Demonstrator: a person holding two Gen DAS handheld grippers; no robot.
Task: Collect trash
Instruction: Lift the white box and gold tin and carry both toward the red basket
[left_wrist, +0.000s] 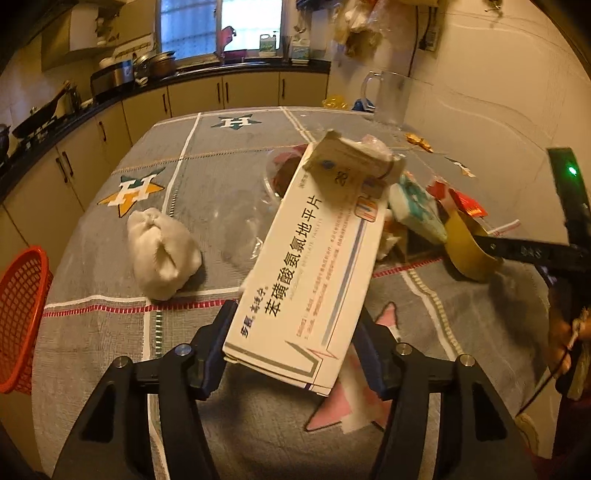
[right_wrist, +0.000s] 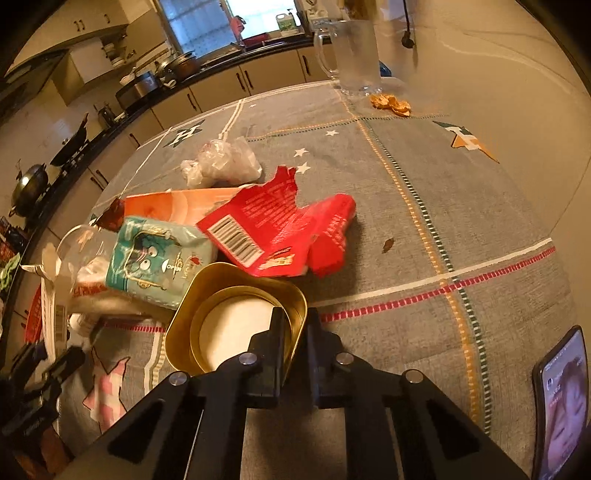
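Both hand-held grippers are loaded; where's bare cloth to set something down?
Free: the right stretch of the tablecloth between the red wrapper, phone and glass mug; also the far-left cloth beyond the white bundle. Crowded: the pile around the gold tin and tissue pack.

A long white medicine box (left_wrist: 303, 280) tilts up off the desk, beside a gold tin (right_wrist: 236, 325), red torn packet (right_wrist: 273, 232) and teal tissue pack (right_wrist: 155, 254).

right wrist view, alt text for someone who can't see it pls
The right gripper is shut on the wall of a gold tin on a grey tablecloth. Behind it lie a red box and a teal pack.
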